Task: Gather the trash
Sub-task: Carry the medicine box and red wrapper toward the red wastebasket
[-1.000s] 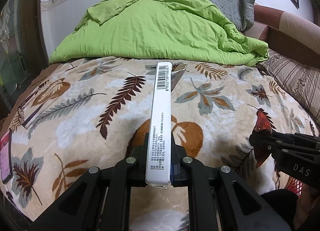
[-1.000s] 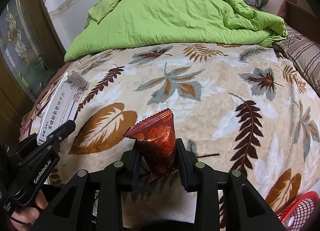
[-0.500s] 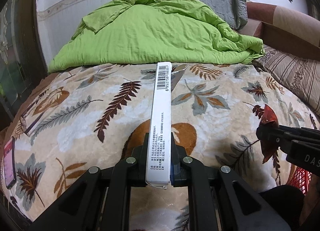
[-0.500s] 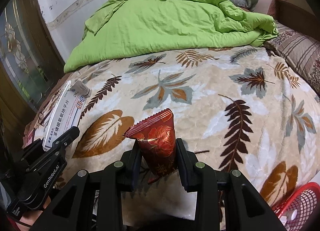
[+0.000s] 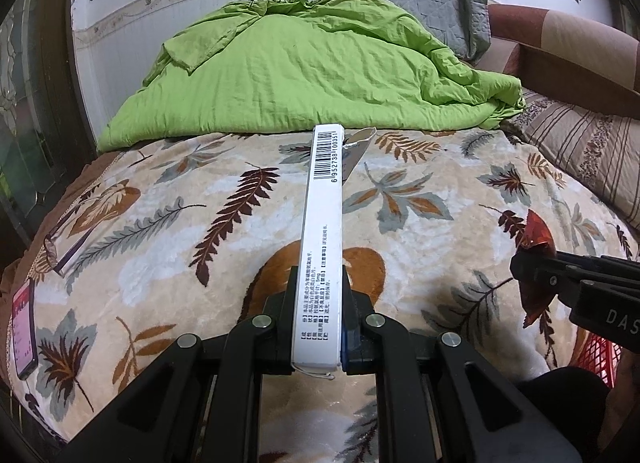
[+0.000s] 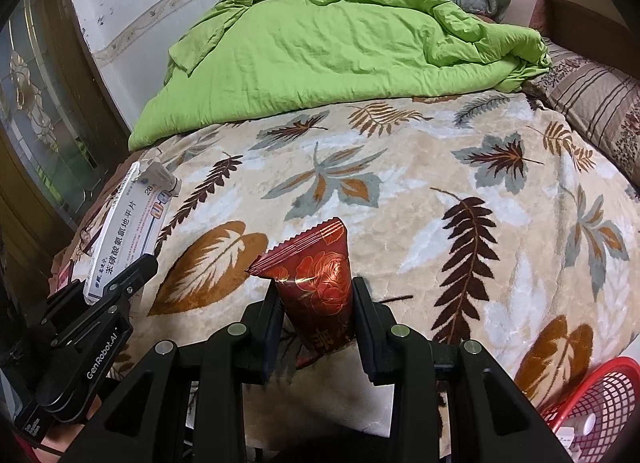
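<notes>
Now I hold two pieces of trash above the bed (image 5: 420, 247): my left tool (image 5: 318, 317) clamps one white box (image 5: 322, 231), my right tool (image 6: 314, 313) one red wrapper (image 6: 318, 283).

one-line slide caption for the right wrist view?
Right gripper grips a red snack wrapper above the leaf-print blanket; left gripper holds a medicine box; red basket lower right.

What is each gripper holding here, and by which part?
The left gripper clamps a white medicine box by its near end. The right gripper pinches a red snack wrapper at its lower half.
</notes>
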The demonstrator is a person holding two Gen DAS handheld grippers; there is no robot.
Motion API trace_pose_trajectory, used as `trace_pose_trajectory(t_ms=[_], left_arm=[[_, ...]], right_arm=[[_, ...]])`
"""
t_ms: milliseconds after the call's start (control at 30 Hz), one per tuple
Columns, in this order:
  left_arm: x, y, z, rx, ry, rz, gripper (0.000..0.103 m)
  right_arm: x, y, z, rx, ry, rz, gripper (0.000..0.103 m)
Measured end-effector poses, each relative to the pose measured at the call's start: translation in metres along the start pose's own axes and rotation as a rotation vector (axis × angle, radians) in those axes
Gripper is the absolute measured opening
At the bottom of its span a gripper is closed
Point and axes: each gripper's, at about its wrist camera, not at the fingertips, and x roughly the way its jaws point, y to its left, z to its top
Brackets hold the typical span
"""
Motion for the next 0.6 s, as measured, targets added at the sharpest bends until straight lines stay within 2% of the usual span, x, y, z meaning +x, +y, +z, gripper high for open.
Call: trace_pose_trajectory(t_ms=[600], left_arm=[[-0.021, -0.011, -0.001, 0.016, -0.021, -0.046, 0.014]], right_arm=[[-0.021, -0.001, -0.007, 0.003, -0.036, -0.007, 0.035]])
